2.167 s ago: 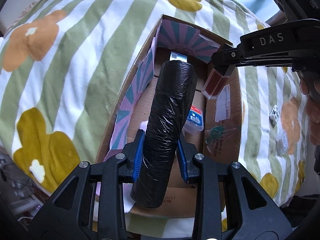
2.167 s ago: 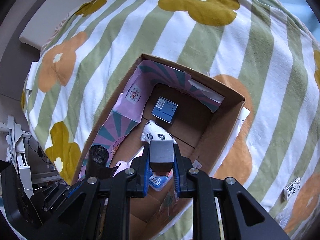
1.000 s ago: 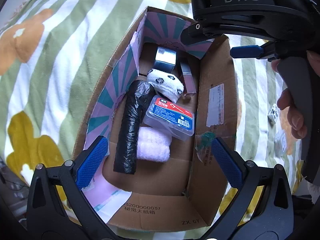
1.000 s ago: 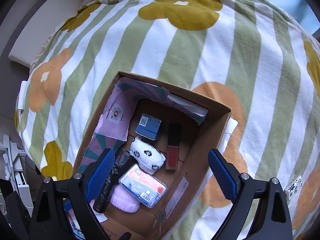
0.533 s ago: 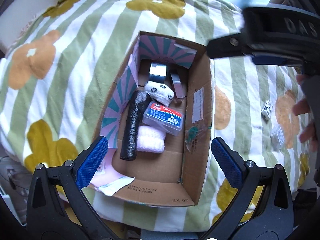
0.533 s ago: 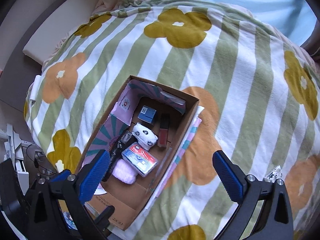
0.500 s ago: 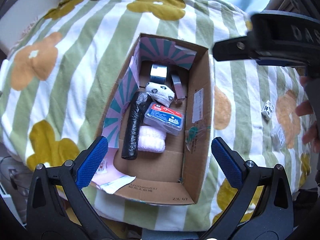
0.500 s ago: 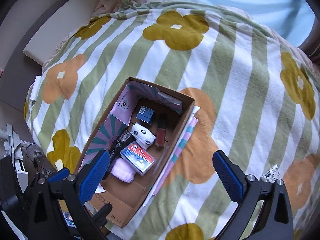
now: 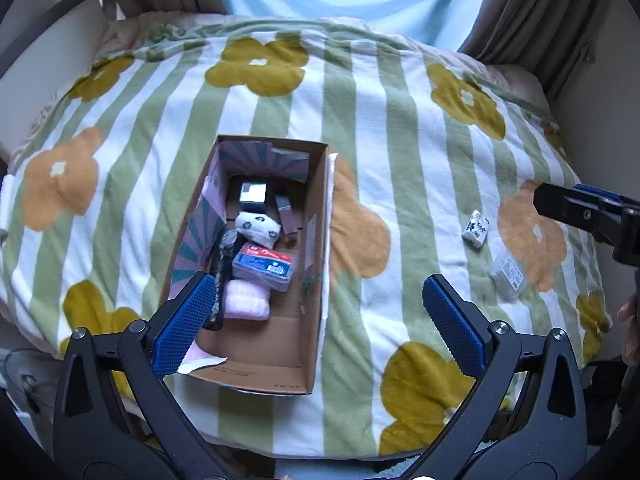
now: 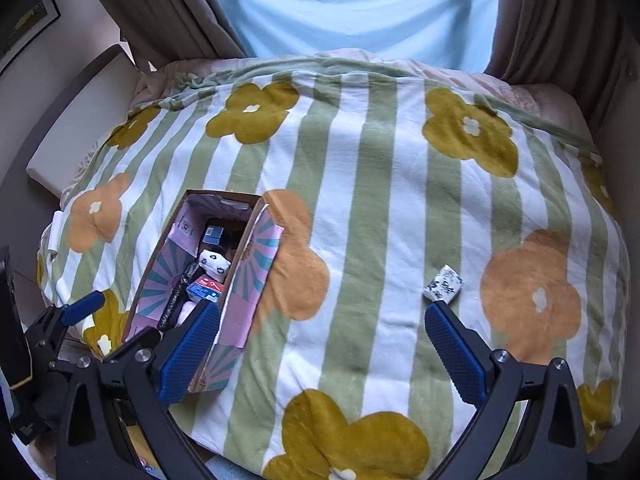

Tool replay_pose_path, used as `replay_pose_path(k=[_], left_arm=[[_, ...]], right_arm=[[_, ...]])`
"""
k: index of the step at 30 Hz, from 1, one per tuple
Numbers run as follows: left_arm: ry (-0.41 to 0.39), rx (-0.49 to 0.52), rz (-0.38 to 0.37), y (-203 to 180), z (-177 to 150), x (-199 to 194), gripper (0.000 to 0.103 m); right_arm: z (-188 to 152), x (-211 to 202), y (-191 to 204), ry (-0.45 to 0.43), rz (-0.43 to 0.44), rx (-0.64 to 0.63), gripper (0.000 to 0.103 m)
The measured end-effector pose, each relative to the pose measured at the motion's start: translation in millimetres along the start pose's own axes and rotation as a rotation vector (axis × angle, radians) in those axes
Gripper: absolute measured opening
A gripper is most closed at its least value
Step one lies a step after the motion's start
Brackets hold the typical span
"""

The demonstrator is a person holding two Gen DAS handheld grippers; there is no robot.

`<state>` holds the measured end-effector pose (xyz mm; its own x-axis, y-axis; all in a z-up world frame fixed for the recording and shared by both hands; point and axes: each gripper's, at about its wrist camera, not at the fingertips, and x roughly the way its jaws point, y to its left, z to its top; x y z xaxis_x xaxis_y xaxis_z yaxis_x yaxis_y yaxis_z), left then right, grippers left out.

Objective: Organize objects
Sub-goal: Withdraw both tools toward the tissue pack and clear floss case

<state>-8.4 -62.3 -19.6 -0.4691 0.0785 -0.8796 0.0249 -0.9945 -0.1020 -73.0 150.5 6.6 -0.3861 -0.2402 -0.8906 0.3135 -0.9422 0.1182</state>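
Observation:
A cardboard box (image 9: 318, 240) lies on a flowered striped blanket (image 9: 400, 168). It holds a black roll (image 9: 219, 276), a pink towel (image 9: 246, 306), a clear case with a red-blue label (image 9: 264, 266), a panda plush (image 9: 258, 226), a dark cube (image 9: 253, 193) and a lipstick (image 9: 286, 216). My left gripper (image 9: 318, 324) is open and empty, high above the box's near end. My right gripper (image 10: 320, 354) is open and empty over the blanket, right of the box (image 10: 256, 280). A small black-and-white packet (image 10: 443, 284) lies beyond its right finger; it also shows in the left wrist view (image 9: 475, 227).
A clear plastic packet (image 9: 507, 277) lies on the blanket right of the patterned packet. The right gripper's body (image 9: 592, 216) shows at the left view's right edge. Curtains (image 10: 160, 12) and a pale blue drape (image 10: 348, 12) stand behind the bed. The blanket drops off at the near edge.
Both grippers let go of their loads, the black roll and the lipstick, into the box, opened and pulled up and back. The right gripper has swung to the right, away from the box.

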Motion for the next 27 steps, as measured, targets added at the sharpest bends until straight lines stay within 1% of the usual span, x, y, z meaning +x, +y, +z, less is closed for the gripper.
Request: replay_pose_path(k=[2, 3, 4, 5, 9, 17, 19, 24, 27], left_arm=[[-0.028, 0.019, 0.016, -12.9, 1.7, -6.5, 0.103], [-0.05, 0.025, 0.014, -18.3, 1.8, -10.6, 0.103], [-0.062, 0.031, -0.004, -22.5, 1.8, -14.1, 0.103], [-0.058, 0.037, -0.017, -26.0, 2.3, -15.5, 0.103], [-0.048, 0.067, -0.023, -37.4, 3.6, -16.6, 0.103], [-0.032, 0.096, -0.028, -43.5, 3.9, -14.0, 0.102], [-0.026, 0.102, -0.042, -44.5, 3.8, -12.6, 0.1], [-0.003, 0.143, -0.063, -54.4, 6.1, -4.9, 0.099], [0.001, 0.17, -0.104, -65.5, 10.9, 0.8, 0.099]], right_arm=[[-10.0, -6.7, -10.4, 0.0, -0.008, 0.022, 0.102], [-15.1, -9.3, -15.3, 0.0, -0.014, 0.036, 0.102], [-19.9, -11.8, -19.0, -0.004, -0.02, 0.052, 0.102], [-24.6, -14.0, -22.3, -0.008, -0.023, 0.069, 0.102], [-34.0, -16.7, -28.6, -0.012, -0.054, 0.094, 0.102], [-44.2, -19.8, -43.6, -0.026, -0.072, 0.143, 0.102], [-48.3, -20.4, -48.2, -0.027, -0.07, 0.153, 0.102], [-62.1, -24.0, -65.4, -0.034, -0.076, 0.192, 0.102], [-70.5, -26.8, -79.2, -0.04, -0.094, 0.233, 0.102]])
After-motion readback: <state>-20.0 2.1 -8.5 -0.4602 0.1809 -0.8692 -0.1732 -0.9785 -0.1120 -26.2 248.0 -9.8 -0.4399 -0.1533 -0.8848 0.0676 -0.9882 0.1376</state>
